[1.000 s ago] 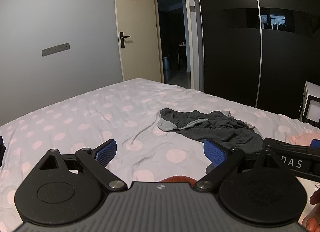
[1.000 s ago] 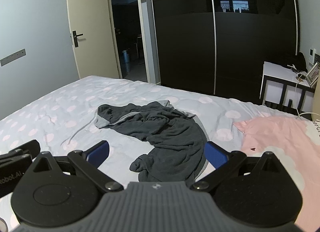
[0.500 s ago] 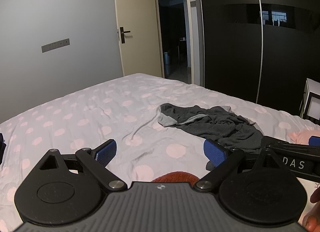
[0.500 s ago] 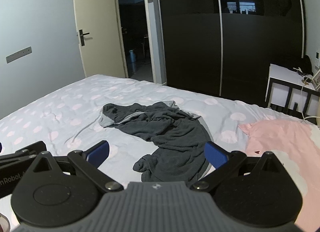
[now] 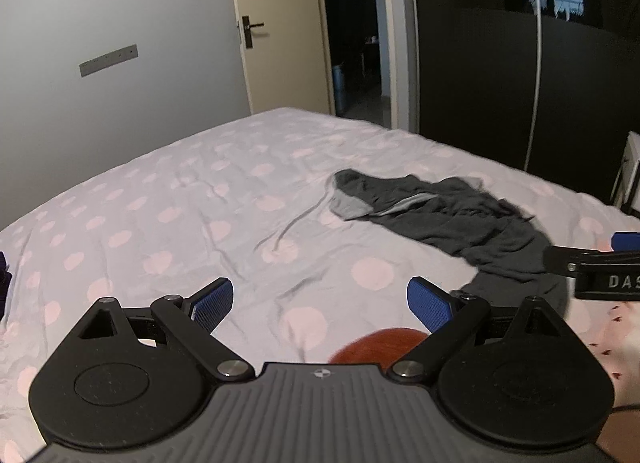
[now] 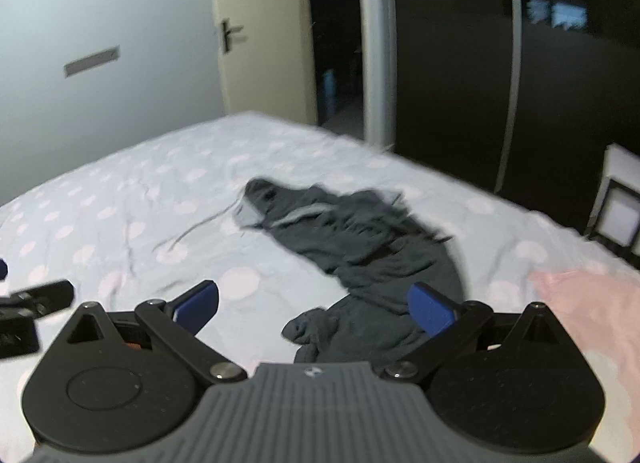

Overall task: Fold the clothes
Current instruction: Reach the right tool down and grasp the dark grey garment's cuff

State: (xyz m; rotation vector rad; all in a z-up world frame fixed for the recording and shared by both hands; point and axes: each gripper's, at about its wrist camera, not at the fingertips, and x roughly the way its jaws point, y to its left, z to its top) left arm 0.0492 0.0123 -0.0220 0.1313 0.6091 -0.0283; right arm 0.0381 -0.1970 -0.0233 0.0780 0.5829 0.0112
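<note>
A dark grey hooded garment (image 5: 448,219) lies crumpled on the polka-dot bed (image 5: 180,223), its pale-lined hood toward the far left. My left gripper (image 5: 320,301) hovers open above the sheet, short of the garment and to its left, holding nothing. In the right wrist view the same garment (image 6: 360,247) stretches from the hood down to a bunched end between the fingers. My right gripper (image 6: 314,305) is open above that near end, with nothing held. A pink garment (image 6: 592,303) lies at the right edge of the bed.
A cream door (image 5: 276,23) stands open onto a dark hallway behind the bed. Black sliding wardrobes (image 5: 520,63) fill the back right. White furniture (image 6: 620,203) stands at the far right. A red-brown object (image 5: 376,347) shows just under my left gripper.
Both grippers have tilted and moved forward, so the bed and garment sit higher and larger in view. The right view swung to the left and is blurred. Both grippers stay open.
</note>
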